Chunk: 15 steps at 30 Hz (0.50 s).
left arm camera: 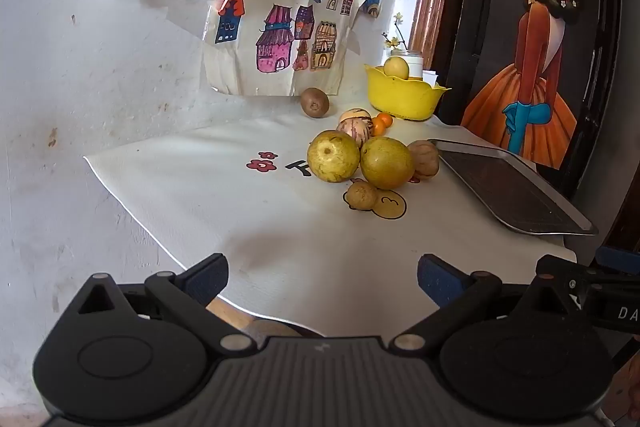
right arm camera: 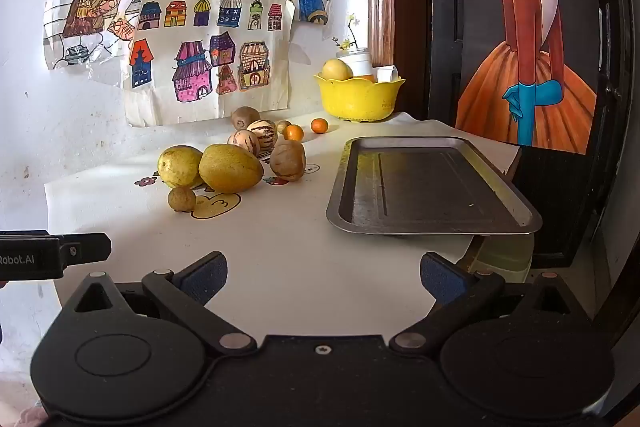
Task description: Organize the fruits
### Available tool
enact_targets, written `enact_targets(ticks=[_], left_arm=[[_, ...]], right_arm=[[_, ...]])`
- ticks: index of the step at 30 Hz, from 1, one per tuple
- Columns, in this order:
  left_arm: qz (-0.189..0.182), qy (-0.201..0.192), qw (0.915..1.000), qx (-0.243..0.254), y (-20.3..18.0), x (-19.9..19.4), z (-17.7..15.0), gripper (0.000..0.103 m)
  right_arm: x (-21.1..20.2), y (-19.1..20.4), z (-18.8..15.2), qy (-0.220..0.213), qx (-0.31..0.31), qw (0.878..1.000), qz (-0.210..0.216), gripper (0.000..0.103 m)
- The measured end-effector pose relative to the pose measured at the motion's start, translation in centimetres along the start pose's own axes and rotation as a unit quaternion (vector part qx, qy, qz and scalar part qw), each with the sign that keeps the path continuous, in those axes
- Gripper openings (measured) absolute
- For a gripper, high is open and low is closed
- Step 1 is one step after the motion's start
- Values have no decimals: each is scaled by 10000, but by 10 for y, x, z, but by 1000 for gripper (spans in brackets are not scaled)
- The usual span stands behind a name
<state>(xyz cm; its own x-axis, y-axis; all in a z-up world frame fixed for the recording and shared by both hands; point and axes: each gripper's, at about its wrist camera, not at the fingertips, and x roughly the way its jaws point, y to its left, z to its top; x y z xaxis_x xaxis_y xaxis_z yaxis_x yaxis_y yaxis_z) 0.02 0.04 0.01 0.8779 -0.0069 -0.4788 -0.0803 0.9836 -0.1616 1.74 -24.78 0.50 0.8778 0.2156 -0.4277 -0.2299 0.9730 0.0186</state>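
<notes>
A heap of fruit lies on the white table cloth (right arm camera: 280, 247): two big yellow-green fruits (right arm camera: 230, 167) (left arm camera: 333, 155), a small round one (right arm camera: 182, 199), a brown one (right arm camera: 288, 159), striped melons (right arm camera: 262, 133), a kiwi (right arm camera: 245, 117) and small oranges (right arm camera: 319, 125). A dark metal tray (right arm camera: 428, 187) (left arm camera: 508, 187) lies empty to the right of the heap. A yellow bowl (right arm camera: 360, 97) (left arm camera: 402, 95) at the back holds a yellow fruit. My left gripper (left arm camera: 322, 275) and right gripper (right arm camera: 322, 275) are both open and empty, near the table's front edge.
Children's drawings (right arm camera: 208, 67) hang on the white wall behind the table. A white jar with flowers (right arm camera: 356, 61) stands behind the bowl. A dark door with a painted girl (right arm camera: 532, 47) is at the right. The left gripper's body (right arm camera: 52, 255) shows at the right view's left edge.
</notes>
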Motion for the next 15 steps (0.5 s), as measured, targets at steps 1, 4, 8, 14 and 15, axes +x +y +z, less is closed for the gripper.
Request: enact_targets(ticks=[1, 4, 8, 14, 15], left_arm=[[0, 0, 10000, -1, 0, 0, 0, 103], [-1, 3, 10000, -5, 0, 0, 0, 103], [0, 0, 10000, -3, 0, 0, 0, 103], [-13, 20, 10000, -9, 0, 0, 0, 103], [-14, 23, 10000, -8, 0, 0, 0, 103]], right_arm=[[0, 0, 0, -2, 0, 10000, 0, 102], [0, 0, 0, 0, 1, 10000, -1, 102], [0, 0, 0, -1, -3, 10000, -2, 102], [-2, -2, 2, 2, -8, 10000, -3, 102], [-2, -3, 2, 4, -8, 10000, -5, 102]])
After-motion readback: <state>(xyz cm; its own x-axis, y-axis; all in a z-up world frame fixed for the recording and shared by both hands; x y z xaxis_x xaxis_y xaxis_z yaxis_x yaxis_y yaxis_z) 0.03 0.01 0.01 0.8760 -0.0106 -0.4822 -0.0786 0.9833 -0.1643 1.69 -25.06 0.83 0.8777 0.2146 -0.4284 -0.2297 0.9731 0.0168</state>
